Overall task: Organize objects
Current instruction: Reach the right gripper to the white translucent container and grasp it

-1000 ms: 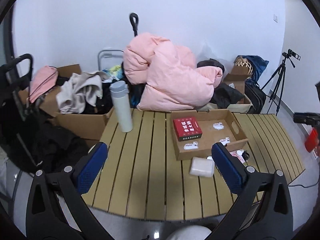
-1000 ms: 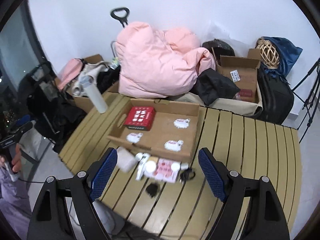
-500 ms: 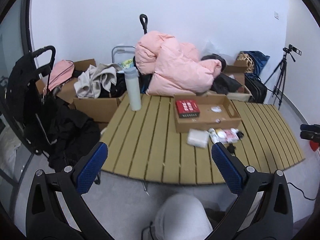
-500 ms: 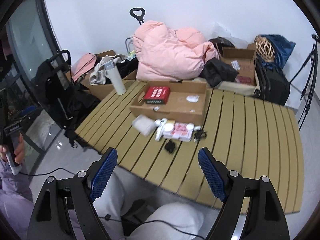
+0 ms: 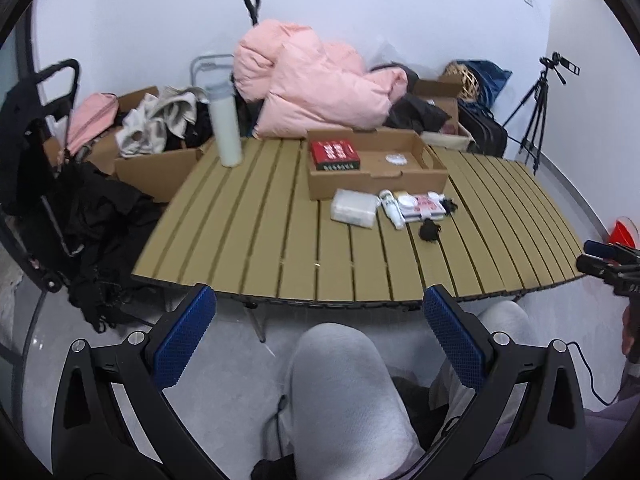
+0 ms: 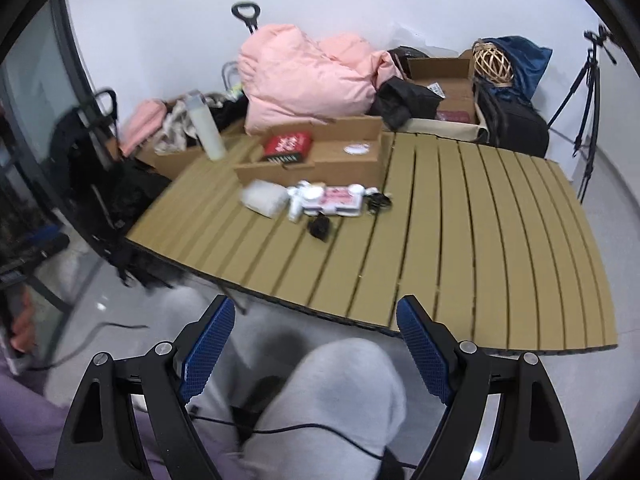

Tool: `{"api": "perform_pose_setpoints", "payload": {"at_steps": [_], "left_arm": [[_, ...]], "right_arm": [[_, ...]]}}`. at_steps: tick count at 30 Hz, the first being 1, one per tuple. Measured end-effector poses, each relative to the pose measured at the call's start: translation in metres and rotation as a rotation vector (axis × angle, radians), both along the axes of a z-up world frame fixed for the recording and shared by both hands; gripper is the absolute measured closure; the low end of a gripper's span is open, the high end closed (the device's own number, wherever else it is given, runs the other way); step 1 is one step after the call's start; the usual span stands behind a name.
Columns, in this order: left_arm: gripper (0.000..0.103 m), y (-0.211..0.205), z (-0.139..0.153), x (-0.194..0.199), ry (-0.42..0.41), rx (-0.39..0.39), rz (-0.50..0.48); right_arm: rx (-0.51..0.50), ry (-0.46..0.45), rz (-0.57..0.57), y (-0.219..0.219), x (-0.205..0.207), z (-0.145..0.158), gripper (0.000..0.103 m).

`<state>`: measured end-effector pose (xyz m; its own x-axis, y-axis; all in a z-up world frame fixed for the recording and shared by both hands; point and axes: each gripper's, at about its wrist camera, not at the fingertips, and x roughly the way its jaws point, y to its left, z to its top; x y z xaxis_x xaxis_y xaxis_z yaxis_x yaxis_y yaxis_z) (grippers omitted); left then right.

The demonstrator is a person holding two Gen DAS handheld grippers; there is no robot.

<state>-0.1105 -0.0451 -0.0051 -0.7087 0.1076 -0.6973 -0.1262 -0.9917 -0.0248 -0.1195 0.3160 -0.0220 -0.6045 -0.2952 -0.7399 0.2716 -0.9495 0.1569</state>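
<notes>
A shallow cardboard tray (image 5: pixel 436 178) (image 6: pixel 348 162) stands at the back of the slatted wooden table (image 5: pixel 256 240) (image 6: pixel 480 248); a red box (image 5: pixel 334 155) (image 6: pixel 287 146) lies in it. In front of the tray lie a white packet (image 5: pixel 354 209) (image 6: pixel 264 198), a white tube (image 5: pixel 391 208), a pink-and-white pack (image 5: pixel 424 205) (image 6: pixel 340 199) and a small black thing (image 5: pixel 429 233) (image 6: pixel 319 226). My left gripper (image 5: pixel 320 340) and right gripper (image 6: pixel 316 344) are both open and empty, held off the table's near edge above my knees.
A white bottle (image 5: pixel 225 128) (image 6: pixel 206 126) stands at the table's back left. Behind it are a pink duvet (image 5: pixel 316 88), boxes of clothes (image 5: pixel 156 120) and a black cart (image 5: pixel 40 152). A tripod (image 5: pixel 538 108) stands at the right.
Both grippers have pulled back from over the table to beyond its near edge. The table and its objects look smaller and farther. Nothing on the table moved.
</notes>
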Motion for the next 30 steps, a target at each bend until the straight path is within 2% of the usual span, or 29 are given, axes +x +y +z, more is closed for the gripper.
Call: {"api": "perform_pose_setpoints", "payload": {"at_steps": [3,6,7,9,10,11,12,14,15,17,20,23,25,26,29,30], "left_arm": [[0.000,0.010,-0.022,-0.020,-0.003,0.007,-0.032],[0.000,0.021,-0.044,-0.047,0.002,0.018,-0.075],[0.000,0.024,-0.052,-0.060,0.015,0.019,-0.085],[0.003,0.027,-0.065,-0.084,0.021,0.033,-0.105],[0.005,0.027,-0.070,-0.095,0.012,0.044,-0.117],[0.012,0.027,-0.076,-0.111,0.001,0.064,-0.132],[0.022,0.026,-0.083,-0.129,-0.021,0.083,-0.134],[0.035,0.024,-0.095,-0.163,-0.063,0.121,-0.133],[0.037,0.022,-0.102,-0.183,-0.085,0.134,-0.120],[0.037,0.023,-0.113,-0.215,-0.095,0.137,-0.104],[0.039,0.031,-0.131,-0.251,-0.126,0.129,-0.128],[0.039,0.039,-0.148,-0.275,-0.163,0.112,-0.143],[0.045,0.038,-0.155,-0.286,-0.177,0.118,-0.120],[0.047,0.034,-0.161,-0.292,-0.191,0.146,-0.119],[0.063,0.026,-0.173,-0.301,-0.239,0.232,-0.125],[0.064,0.023,-0.175,-0.301,-0.238,0.269,-0.126]], "right_arm": [[0.031,0.005,0.006,-0.013,-0.012,-0.017,0.017],[0.103,0.121,-0.008,-0.035,-0.025,-0.029,0.017],[0.101,0.114,-0.001,-0.044,-0.034,-0.038,0.017],[0.045,0.034,0.034,-0.056,-0.056,-0.054,0.019],[-0.009,-0.011,0.048,-0.064,-0.072,-0.062,0.035],[-0.036,-0.031,0.053,-0.070,-0.085,-0.068,0.051],[-0.055,-0.048,0.057,-0.077,-0.098,-0.074,0.054],[-0.066,-0.076,0.060,-0.097,-0.128,-0.085,0.057],[-0.079,-0.085,0.061,-0.106,-0.142,-0.090,0.057],[-0.098,-0.110,0.063,-0.125,-0.170,-0.100,0.057],[-0.068,-0.160,0.035,-0.152,-0.208,-0.117,0.057],[-0.108,-0.185,0.018,-0.165,-0.235,-0.129,0.057],[-0.114,-0.185,0.007,-0.173,-0.253,-0.136,0.058],[-0.109,-0.186,-0.004,-0.174,-0.260,-0.140,0.058],[-0.134,-0.227,-0.018,-0.174,-0.275,-0.153,0.058],[-0.152,-0.236,-0.013,-0.174,-0.278,-0.156,0.058]]}}
